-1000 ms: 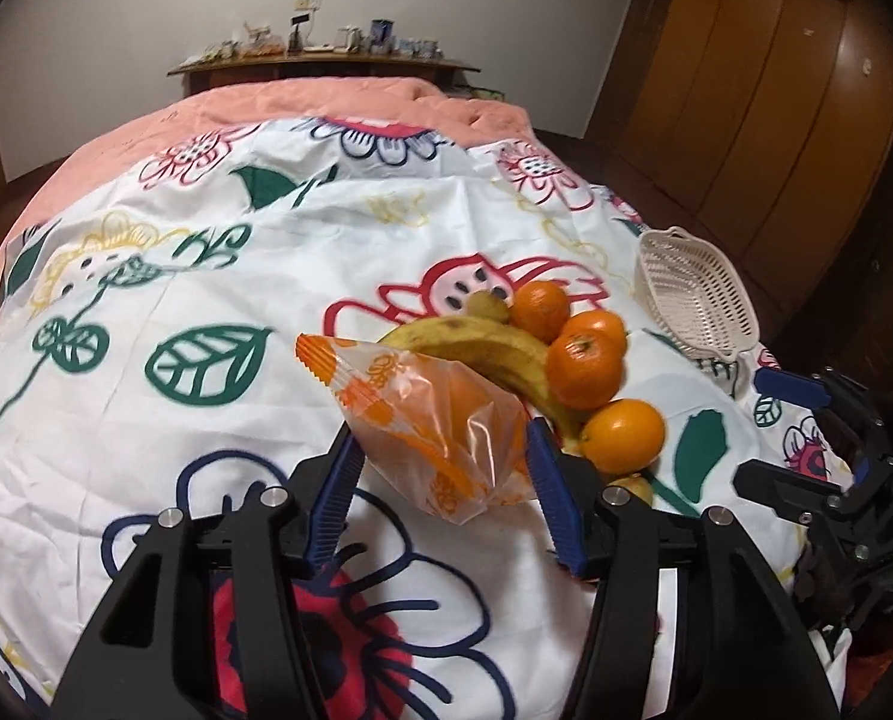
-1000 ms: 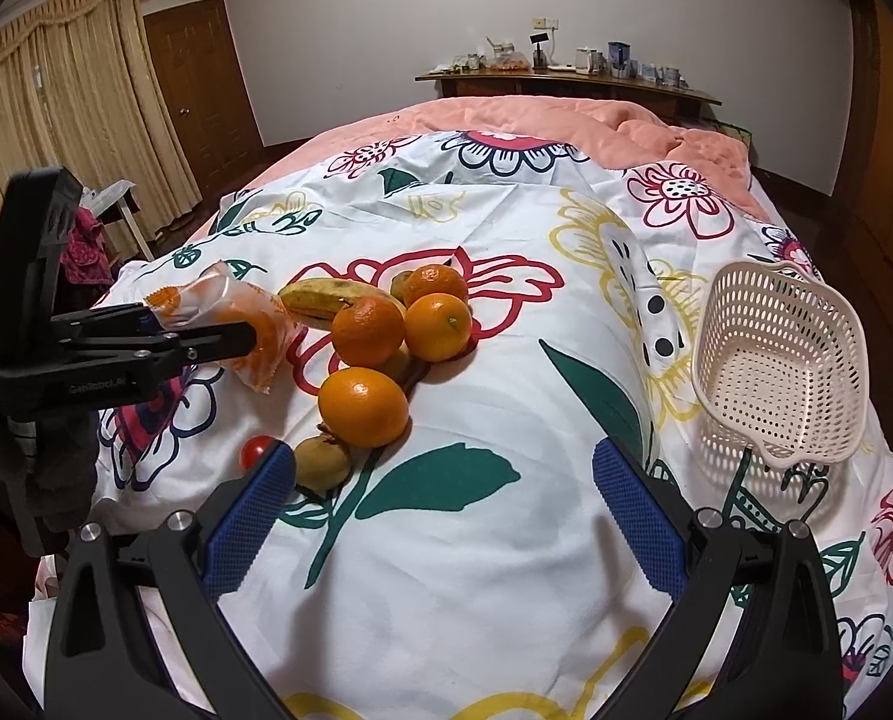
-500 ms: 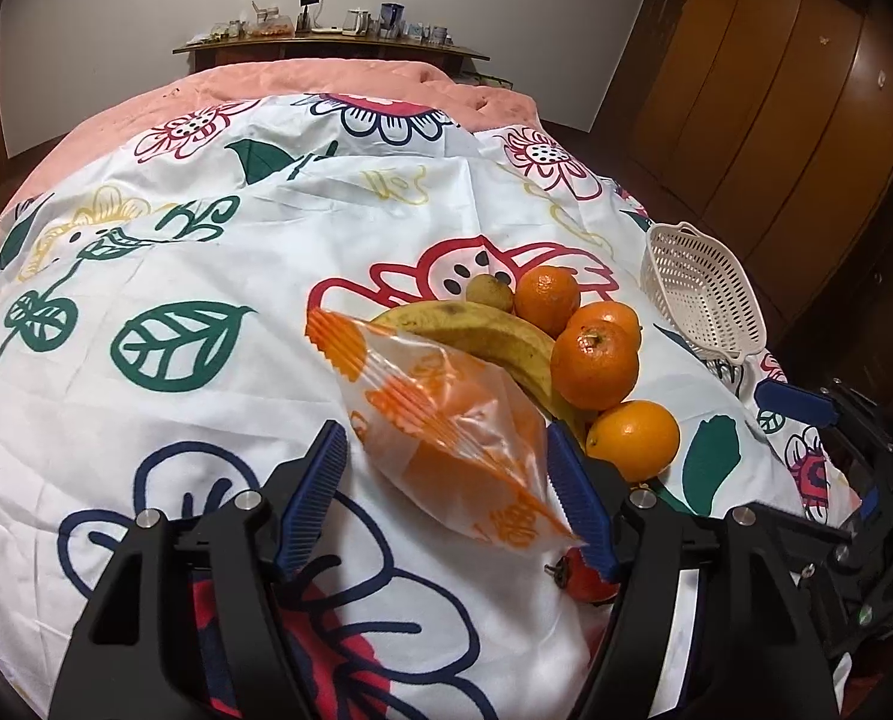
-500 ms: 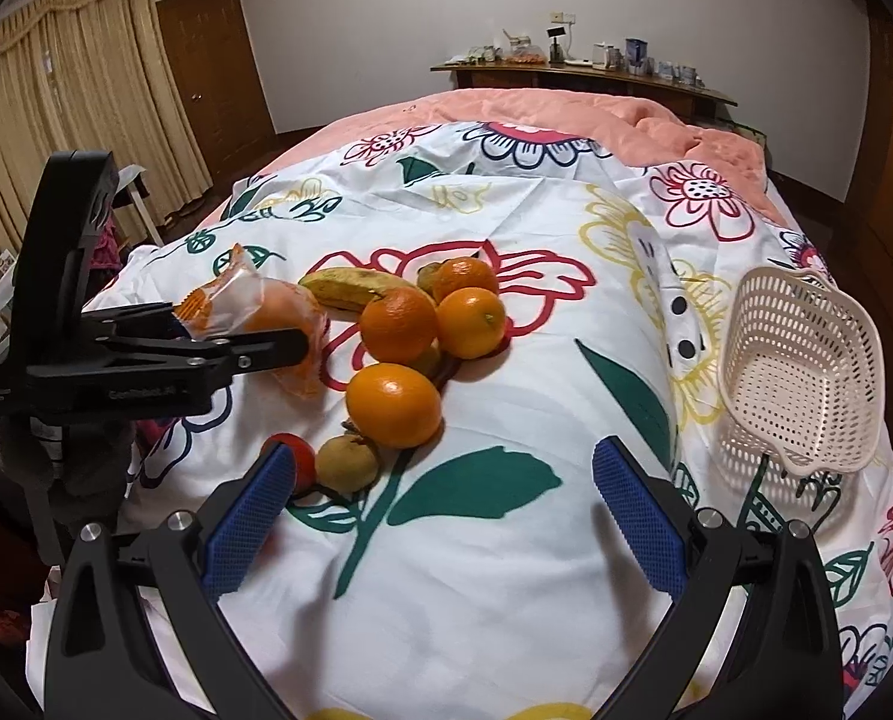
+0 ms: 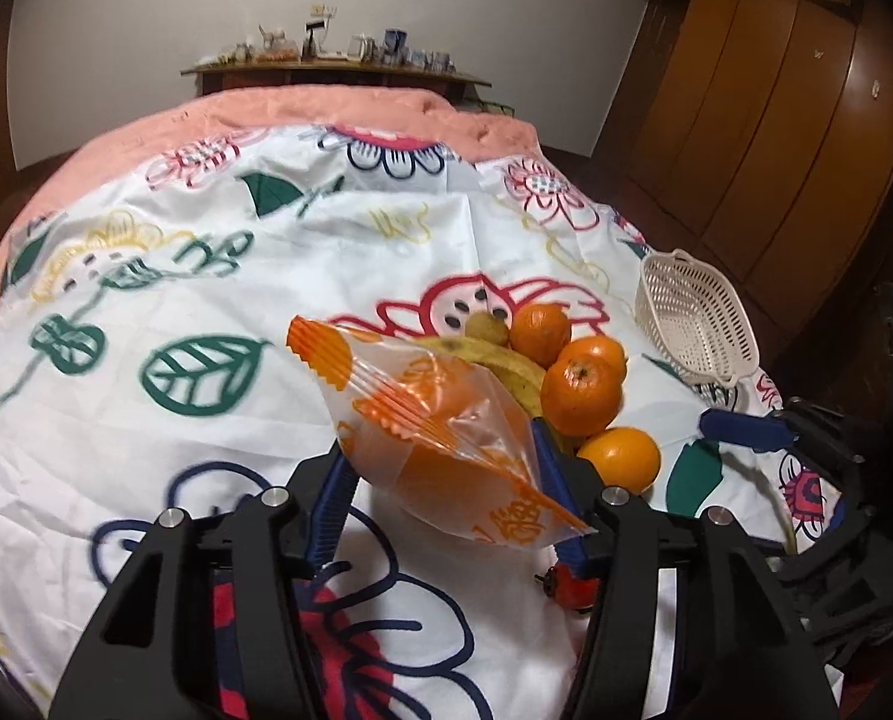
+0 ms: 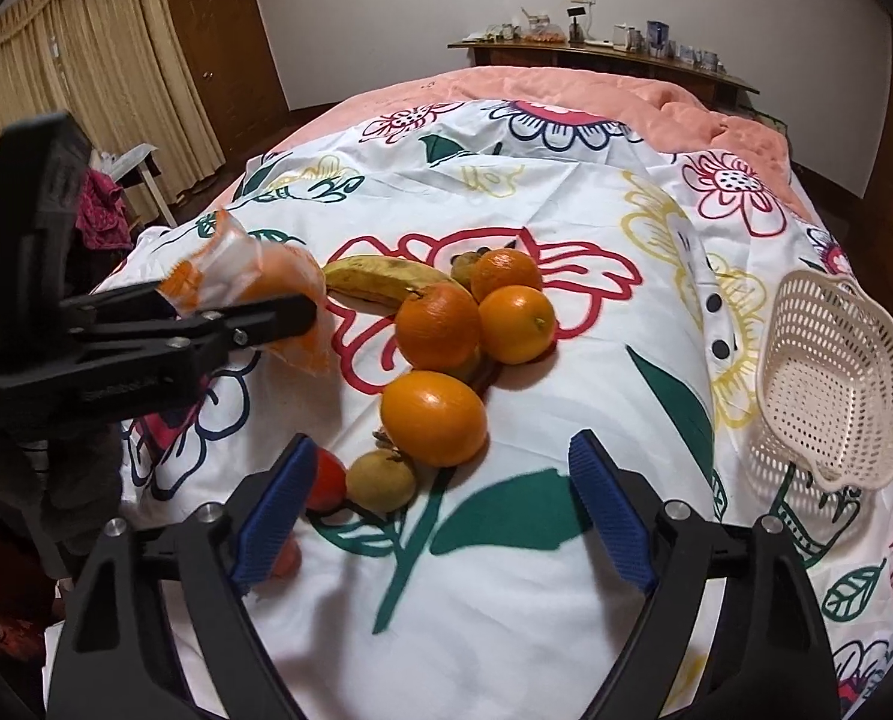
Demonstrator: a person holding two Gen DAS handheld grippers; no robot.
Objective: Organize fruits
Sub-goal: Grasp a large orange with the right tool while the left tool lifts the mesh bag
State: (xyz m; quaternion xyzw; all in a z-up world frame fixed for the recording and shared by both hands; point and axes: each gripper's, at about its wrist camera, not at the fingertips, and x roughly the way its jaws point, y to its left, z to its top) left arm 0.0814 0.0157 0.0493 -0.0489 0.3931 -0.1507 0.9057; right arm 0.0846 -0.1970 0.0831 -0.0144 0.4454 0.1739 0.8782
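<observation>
Your left gripper (image 5: 440, 480): jaws closing again on the bagged orange (image 5: 446, 450), now lifted. Right gripper (image 6: 440, 504): jaws narrowing, empty. Basket (image 6: 830, 384): far right, unfilled.

loose oranges (image 6: 440, 324) and a banana (image 6: 380, 281) heaped near a tilted basket (image 6: 830, 384).

hidden: banana (image 5: 506, 369) partly covered by bag (image 5: 446, 438) | tomato (image 6: 326, 480) half masked behind finger | too small: shelf items (image 5: 326, 51) unidentified
</observation>
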